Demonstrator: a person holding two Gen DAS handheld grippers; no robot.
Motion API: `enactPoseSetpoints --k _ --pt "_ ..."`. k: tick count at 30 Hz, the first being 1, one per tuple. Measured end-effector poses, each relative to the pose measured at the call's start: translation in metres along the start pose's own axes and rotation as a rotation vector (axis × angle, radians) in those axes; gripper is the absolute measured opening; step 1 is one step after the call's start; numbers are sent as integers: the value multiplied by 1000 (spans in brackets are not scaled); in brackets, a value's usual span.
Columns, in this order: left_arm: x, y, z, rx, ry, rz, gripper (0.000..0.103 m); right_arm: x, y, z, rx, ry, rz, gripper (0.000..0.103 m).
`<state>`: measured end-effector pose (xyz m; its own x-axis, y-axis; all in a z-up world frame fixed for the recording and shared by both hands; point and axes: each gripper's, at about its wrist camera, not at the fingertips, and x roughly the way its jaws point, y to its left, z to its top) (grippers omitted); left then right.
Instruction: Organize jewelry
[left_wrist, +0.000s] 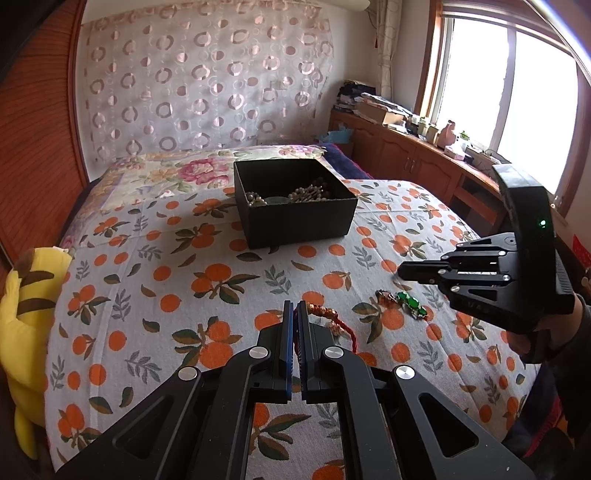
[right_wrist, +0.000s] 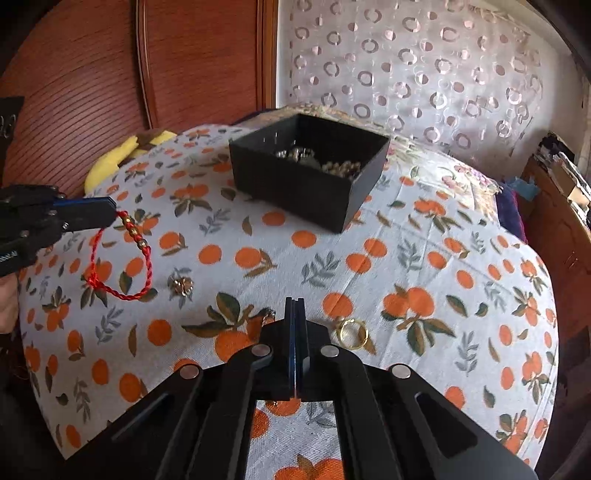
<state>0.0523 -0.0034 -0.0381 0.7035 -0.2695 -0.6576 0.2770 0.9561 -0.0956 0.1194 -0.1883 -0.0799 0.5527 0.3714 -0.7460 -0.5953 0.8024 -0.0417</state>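
My left gripper (left_wrist: 295, 308) is shut on a red braided cord bracelet (left_wrist: 334, 323) with gold beads. In the right wrist view that gripper (right_wrist: 112, 212) holds the bracelet (right_wrist: 142, 254) hanging just above the bed. My right gripper (right_wrist: 295, 304) is shut and empty, with a gold ring (right_wrist: 354, 333) on the sheet just right of its tip. In the left wrist view the right gripper (left_wrist: 402, 273) hovers above a green-stone piece (left_wrist: 408, 303). A small gold earring (right_wrist: 183, 286) lies on the sheet. An open black box (left_wrist: 295, 203) holds beads and other jewelry; it also shows in the right wrist view (right_wrist: 306, 177).
The bed has a white sheet with orange fruit print (left_wrist: 207, 280). A yellow plush toy (left_wrist: 26, 332) lies at the bed's left edge. A wooden cabinet with clutter (left_wrist: 406, 147) runs under the window on the right. A wooden wardrobe (right_wrist: 110, 74) stands behind.
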Motion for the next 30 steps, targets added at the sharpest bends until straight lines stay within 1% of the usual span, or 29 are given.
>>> enactPoseSetpoints --k 7,9,10,11,12,17,18,19,20,21,22,26,29,30 --pt "-1 -1 2 2 -7 -3 1 -7 4 0 -14 -15 10 0" --pt "-1 -1 3 3 -5 -3 1 -4 7 -3 -23 -13 9 3" --pt "-1 -1 3 3 -3 -4 1 -1 10 -5 -31 -12 7 9" --pt "-1 -2 3 2 -2 -4 1 1 11 -6 -36 -9 19 31" --pt "-1 -1 2 1 -1 -5 1 4 12 -7 -35 -4 30 39" --pt "1 0 2 0 2 -4 1 18 19 -7 -60 41 32 39" --pt "1 0 1 0 2 -4 1 20 20 -7 -67 50 22 37" --pt "1 0 2 0 2 -4 1 21 19 -7 -65 53 31 34" --pt "1 0 1 0 2 -4 1 21 19 -6 -59 60 48 23" --pt "1 0 1 -1 2 -4 1 22 18 -5 -58 66 48 19" --pt "1 0 2 0 1 -4 1 22 18 -5 -62 70 46 10" --pt "1 0 1 0 1 -3 1 21 20 -4 -92 88 37 8" --pt "1 1 2 0 -1 -2 1 13 19 -2 -92 60 20 2" --pt "0 1 2 0 -2 -2 1 8 17 -1 -85 45 21 2"
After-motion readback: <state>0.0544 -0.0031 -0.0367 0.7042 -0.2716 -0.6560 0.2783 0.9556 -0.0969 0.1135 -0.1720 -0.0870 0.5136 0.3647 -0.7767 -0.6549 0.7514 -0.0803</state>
